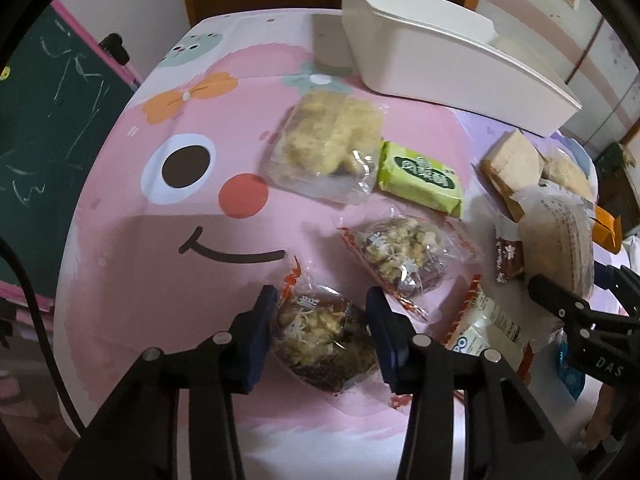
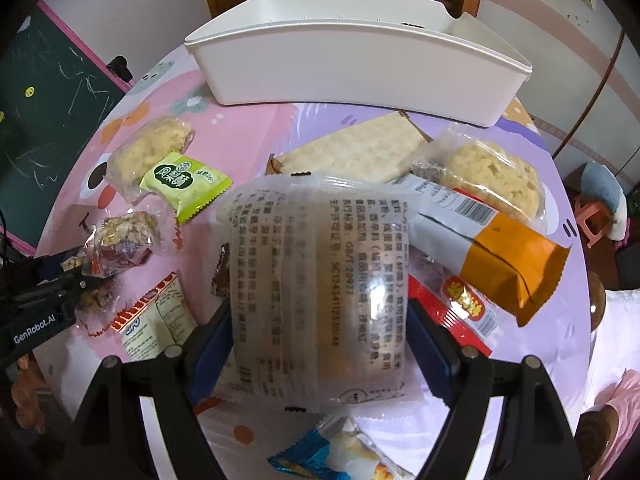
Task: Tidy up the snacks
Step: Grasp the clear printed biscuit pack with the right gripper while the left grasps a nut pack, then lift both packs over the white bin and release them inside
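Snacks lie scattered on a pink cartoon tablecloth (image 1: 168, 240), a white bin (image 2: 352, 80) standing at the far edge. Left gripper (image 1: 322, 332) points steeply down, its blue pads pressed on both sides of a dark nut cake (image 1: 324, 336) in a clear wrapper — clamped, cake resting on the cloth. A second nut cake (image 1: 404, 256) lies just beyond it, apart. Right gripper (image 2: 318, 344) is clamped on a wide, clear-wrapped pastry (image 2: 316, 292) with printed text, held above the pile. Beneath and beside the pastry: an orange-ended packet (image 2: 504, 264), a red packet (image 2: 460, 312), a green packet (image 2: 184, 184) and a blue packet (image 2: 320, 456).
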`<state>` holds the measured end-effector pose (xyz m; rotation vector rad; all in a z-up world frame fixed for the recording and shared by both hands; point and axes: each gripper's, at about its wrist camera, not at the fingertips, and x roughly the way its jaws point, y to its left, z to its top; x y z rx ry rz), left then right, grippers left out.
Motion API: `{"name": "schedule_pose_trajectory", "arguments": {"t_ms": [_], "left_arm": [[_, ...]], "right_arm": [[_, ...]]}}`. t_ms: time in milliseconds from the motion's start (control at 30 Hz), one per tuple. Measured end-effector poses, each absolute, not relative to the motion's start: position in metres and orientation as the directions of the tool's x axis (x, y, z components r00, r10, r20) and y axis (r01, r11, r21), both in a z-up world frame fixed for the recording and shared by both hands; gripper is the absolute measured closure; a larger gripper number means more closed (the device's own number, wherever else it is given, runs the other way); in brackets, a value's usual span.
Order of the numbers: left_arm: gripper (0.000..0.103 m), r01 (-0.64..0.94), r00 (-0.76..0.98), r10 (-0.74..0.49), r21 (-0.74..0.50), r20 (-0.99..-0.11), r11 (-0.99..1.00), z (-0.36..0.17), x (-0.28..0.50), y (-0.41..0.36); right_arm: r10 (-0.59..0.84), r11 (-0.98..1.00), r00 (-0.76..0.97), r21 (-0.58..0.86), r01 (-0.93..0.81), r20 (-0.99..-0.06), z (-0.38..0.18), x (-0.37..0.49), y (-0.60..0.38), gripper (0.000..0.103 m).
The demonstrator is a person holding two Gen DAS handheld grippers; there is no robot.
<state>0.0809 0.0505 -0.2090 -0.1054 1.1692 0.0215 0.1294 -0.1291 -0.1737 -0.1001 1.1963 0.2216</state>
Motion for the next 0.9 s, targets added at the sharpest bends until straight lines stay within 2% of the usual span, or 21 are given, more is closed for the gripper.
{"name": "schedule_pose_trajectory", "arguments": {"t_ms": [100, 233, 500, 900], "left_arm": [[0.063, -0.048, 0.405, -0.042, -0.067, -0.913, 0.997, -0.206, 0.076, 0.046], [0.063, -0.025, 0.433, -0.061, -0.079, -0.899, 0.997, -0.196, 0.066, 0.042], [0.063, 0.025, 0.586, -0.046, -0.039, -0.809, 0.999, -0.15, 0.047, 0.03], [0.063, 0.096, 0.743, -0.068, 0.006, -0.666, 0.995, -0.091, 0.014, 0.01]], "right_arm": [[0.137, 0.969, 0.375, 0.046, -0.243, -0.917, -0.171, 0.124, -0.129, 0.034], [0.148, 0.966, 0.387, 0.05, -0.253, -0.91, -0.167, 0.118, -0.132, 0.039], [0.194, 0.959, 0.432, 0.077, -0.273, -0.881, -0.141, 0.101, -0.134, 0.04], [0.209, 0.952, 0.549, 0.039, -0.304, -0.809, -0.094, 0.074, -0.129, 0.04]]}}
